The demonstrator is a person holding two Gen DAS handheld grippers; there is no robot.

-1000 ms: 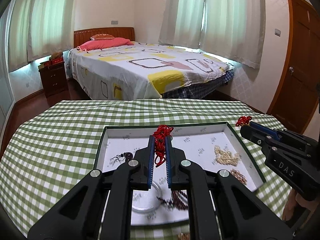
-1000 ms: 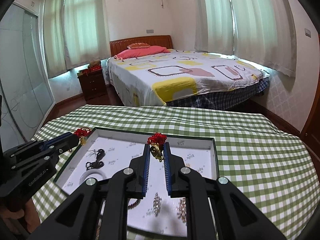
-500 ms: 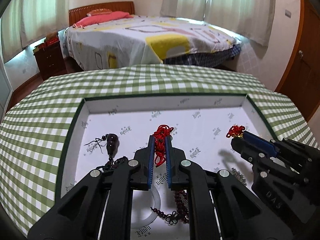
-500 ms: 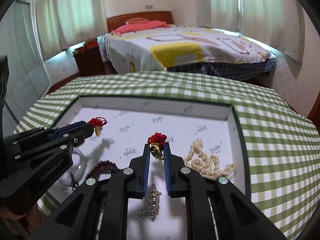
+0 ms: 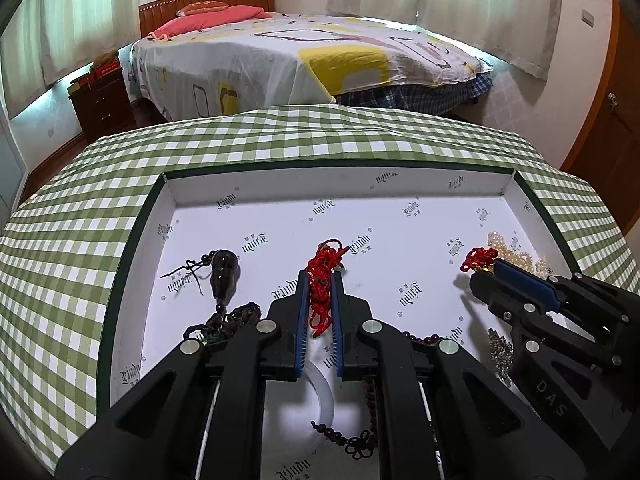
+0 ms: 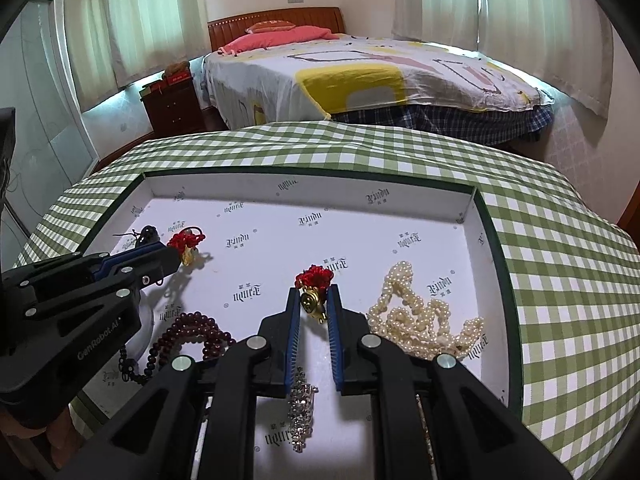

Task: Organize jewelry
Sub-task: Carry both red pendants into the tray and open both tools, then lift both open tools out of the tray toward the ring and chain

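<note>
My left gripper (image 5: 320,278) is shut on a bundle of red cord (image 5: 322,264), held low over the middle of the white-lined tray (image 5: 340,165). In the right wrist view the left gripper (image 6: 176,254) comes in from the left, and a yellow charm hangs under its red cord (image 6: 186,240). My right gripper (image 6: 314,292) is shut on a red knot with a gold charm (image 6: 312,298), just above the tray floor (image 6: 280,236). In the left wrist view the right gripper (image 5: 482,274) sits at the right beside the pearls (image 5: 516,250).
In the tray lie a dark gourd pendant (image 5: 225,276), a white bangle (image 5: 326,400), dark red beads (image 6: 192,332), a pearl necklace (image 6: 416,320) and a rhinestone piece (image 6: 302,412). A green checked cloth (image 6: 560,280) covers the table. A bed stands beyond.
Both grippers came down and tipped toward the tray, each keeping its red piece. In the last half second they barely moved.
</note>
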